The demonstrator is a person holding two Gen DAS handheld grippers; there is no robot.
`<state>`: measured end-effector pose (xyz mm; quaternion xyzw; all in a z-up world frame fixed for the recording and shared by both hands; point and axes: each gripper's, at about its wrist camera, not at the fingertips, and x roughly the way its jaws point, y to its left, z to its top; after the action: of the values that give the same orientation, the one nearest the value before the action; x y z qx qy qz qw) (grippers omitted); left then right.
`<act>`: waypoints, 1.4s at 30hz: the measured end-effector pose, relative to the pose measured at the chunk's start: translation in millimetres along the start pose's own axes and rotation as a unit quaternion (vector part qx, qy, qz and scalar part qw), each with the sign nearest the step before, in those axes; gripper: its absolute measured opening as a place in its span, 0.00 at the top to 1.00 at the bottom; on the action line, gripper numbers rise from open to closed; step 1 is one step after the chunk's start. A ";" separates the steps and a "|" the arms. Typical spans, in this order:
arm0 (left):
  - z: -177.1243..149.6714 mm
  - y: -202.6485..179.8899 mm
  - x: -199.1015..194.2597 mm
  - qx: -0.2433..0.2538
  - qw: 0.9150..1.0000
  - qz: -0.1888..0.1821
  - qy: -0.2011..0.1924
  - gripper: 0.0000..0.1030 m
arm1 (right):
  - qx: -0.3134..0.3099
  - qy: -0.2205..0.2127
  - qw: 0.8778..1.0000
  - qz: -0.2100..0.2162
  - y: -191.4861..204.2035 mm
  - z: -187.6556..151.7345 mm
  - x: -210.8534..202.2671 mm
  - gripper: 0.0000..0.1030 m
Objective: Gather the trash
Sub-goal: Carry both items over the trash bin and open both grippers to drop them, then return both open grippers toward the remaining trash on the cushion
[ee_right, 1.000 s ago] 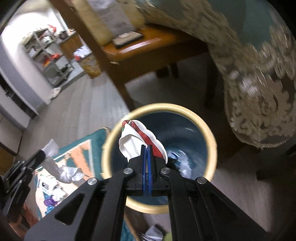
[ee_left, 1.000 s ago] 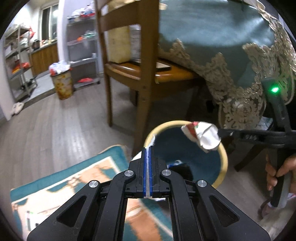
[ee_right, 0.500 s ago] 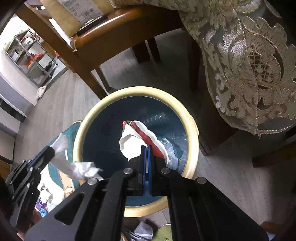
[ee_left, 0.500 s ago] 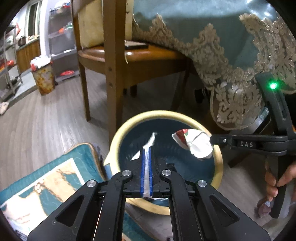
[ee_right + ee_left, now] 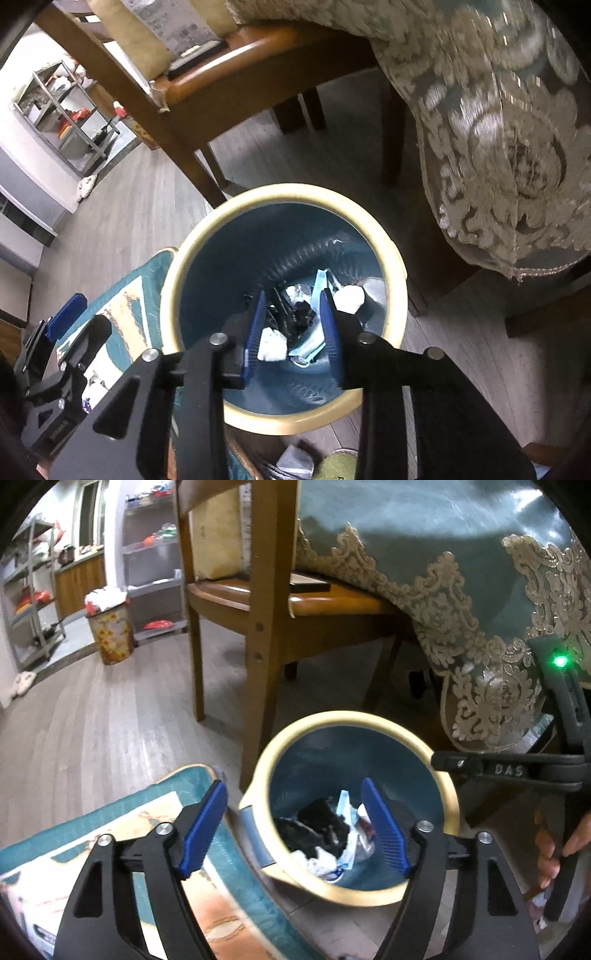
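A blue trash bin with a cream rim (image 5: 334, 718) (image 5: 284, 190) stands on the floor by a chair. Trash lies at its bottom: crumpled white paper (image 5: 272, 345), dark scraps (image 5: 317, 829) and a pale blue wrapper (image 5: 320, 284). My left gripper (image 5: 295, 823) is open and empty, over the bin's near left rim. My right gripper (image 5: 291, 328) is open and empty, above the bin's mouth; in the left wrist view only its shaft shows (image 5: 506, 770) over the far right rim.
A wooden chair (image 5: 266, 602) stands just behind the bin. A teal tablecloth with lace trim (image 5: 461, 583) hangs at the right. A teal patterned rug (image 5: 110, 834) lies left of the bin. A second, full trash can (image 5: 110, 631) stands far left by shelves.
Both grippers opened. The white strip left my left gripper and the red-and-white wrapper left my right gripper; both dropped into the bin.
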<state>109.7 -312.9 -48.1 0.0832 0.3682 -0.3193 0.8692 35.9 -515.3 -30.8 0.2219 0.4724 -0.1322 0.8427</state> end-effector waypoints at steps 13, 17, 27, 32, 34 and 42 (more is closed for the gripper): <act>-10.4 48.1 -89.5 -0.025 0.998 0.043 -0.032 0.07 | -0.033 -0.078 0.996 -0.001 41.9 -10.5 -52.0 0.06; -18.1 65.1 -126.1 -0.022 0.997 0.064 -0.048 0.07 | -0.036 -0.086 0.996 0.008 58.0 -19.6 -62.1 0.06; -52.7 127.2 -207.0 -0.072 0.988 0.117 -0.069 0.06 | -0.091 -0.089 0.991 0.033 131.9 -52.7 -74.6 0.06; -78.1 161.7 -236.2 -0.107 0.981 0.146 -0.068 0.06 | -0.120 -0.077 0.989 0.039 163.0 -70.3 -68.3 0.06; -91.3 174.9 -243.6 -0.114 0.978 0.163 -0.061 0.06 | -0.132 -0.071 0.988 0.039 176.1 -81.6 -62.8 0.06; -144.7 233.4 -263.7 -0.160 0.961 0.221 -0.032 0.06 | -0.131 -0.012 0.989 0.065 218.6 -131.1 -29.1 0.06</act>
<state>30.1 54.9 10.2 0.0117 0.3586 -0.0585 0.9316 18.7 -260.1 -11.0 0.1377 0.4600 -0.0169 0.8770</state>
